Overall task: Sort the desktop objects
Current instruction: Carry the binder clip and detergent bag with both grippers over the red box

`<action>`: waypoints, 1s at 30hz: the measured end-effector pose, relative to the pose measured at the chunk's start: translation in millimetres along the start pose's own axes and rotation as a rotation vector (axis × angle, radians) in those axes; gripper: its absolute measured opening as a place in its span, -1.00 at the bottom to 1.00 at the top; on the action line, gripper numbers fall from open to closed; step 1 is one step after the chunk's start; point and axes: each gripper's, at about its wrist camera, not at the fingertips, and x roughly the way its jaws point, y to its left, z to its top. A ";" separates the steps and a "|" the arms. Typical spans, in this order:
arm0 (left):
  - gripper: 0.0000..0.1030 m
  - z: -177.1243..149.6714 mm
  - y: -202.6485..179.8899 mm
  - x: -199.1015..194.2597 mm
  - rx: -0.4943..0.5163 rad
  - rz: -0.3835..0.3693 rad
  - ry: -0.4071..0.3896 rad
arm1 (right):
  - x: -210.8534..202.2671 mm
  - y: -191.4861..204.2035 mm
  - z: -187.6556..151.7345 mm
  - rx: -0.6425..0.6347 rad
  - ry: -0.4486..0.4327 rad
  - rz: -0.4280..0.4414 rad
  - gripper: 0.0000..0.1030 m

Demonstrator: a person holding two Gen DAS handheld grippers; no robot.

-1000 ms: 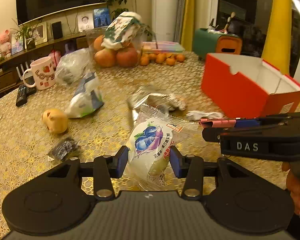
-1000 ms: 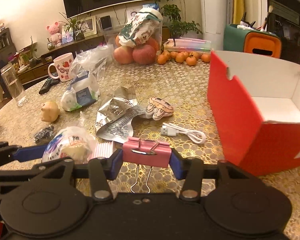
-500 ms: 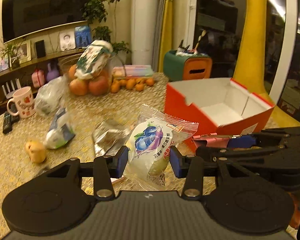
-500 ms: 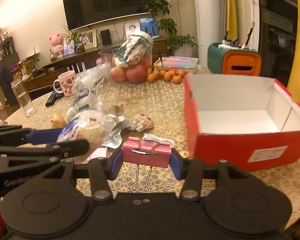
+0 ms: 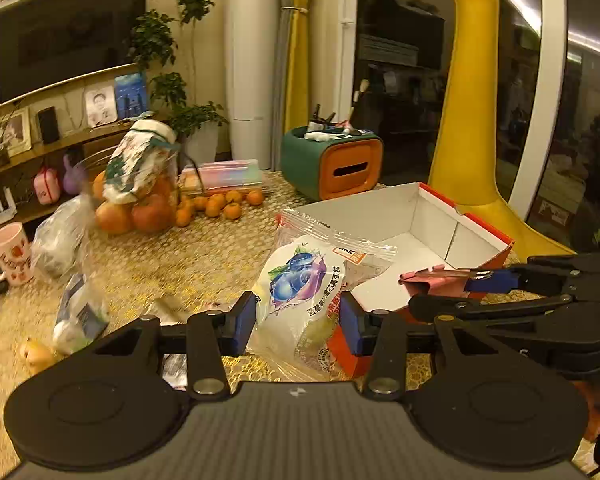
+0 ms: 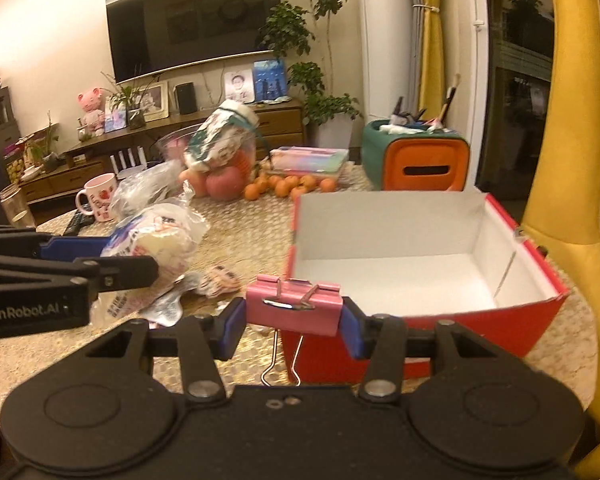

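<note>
**Both grippers loaded, box not yet filled**

Nearest you, your left gripper has its jaws clamped on the snack packet, a clear wrapper with a blueberry print, held up off the table. Your right gripper is pinched on the pink binder clip, its wire handles hanging down below the pads. Neither item touches the table.

Just past the clip sits the red box, open-topped and white inside. Its floor looks bare from both views, so by my reading nothing has been sorted into it yet. You hold both items just short of its near wall, so the drop is probably your next step.

To the left, the gold-patterned table holds what looks left to sort: crumpled wrappers and plastic-bagged items. Further back are a pink mug, a bowl of apples, loose small oranges and a green-and-orange holder; whether those belong to the job I can't tell.
</note>
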 end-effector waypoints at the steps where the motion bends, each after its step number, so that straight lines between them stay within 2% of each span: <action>1: -0.16 3.6 -2.7 2.6 0.005 -0.006 0.002 | -0.1 -4.8 1.7 -0.002 -0.003 -0.006 -0.06; 16: -0.16 35.8 -48.8 67.4 0.121 -0.052 0.070 | 17.0 -83.4 13.6 0.023 0.005 -0.111 -0.06; 24: -0.16 48.7 -67.0 105.6 0.168 -0.065 0.119 | 37.5 -108.7 17.3 0.041 0.054 -0.126 -0.06; 30: -0.16 56.3 -76.1 139.3 0.204 -0.067 0.171 | 55.4 -120.4 26.1 0.001 0.085 -0.111 -0.06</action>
